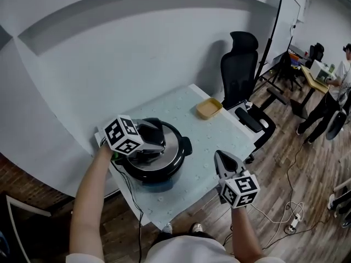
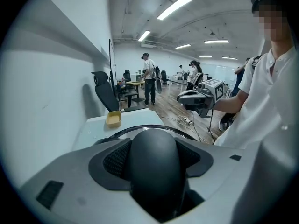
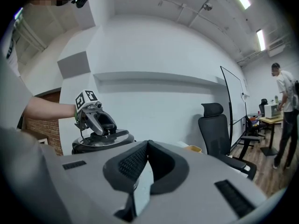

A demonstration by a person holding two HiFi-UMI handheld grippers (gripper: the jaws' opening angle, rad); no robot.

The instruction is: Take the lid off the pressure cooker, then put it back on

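The room is lit brightly and evenly by ceiling strip lights (image 2: 174, 7), which are blown out to white. A soft shadow is cast on the wall (image 1: 137, 64) beside the office chair (image 1: 239, 64). A dull sheen is seen on the lid (image 1: 174, 148). Strong fisheye bending and black corners are shown in both gripper views, and the nearest foreground is rendered soft.

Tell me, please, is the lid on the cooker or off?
On: the lid sits flush on the cooker, with the left gripper clamped on its handle.
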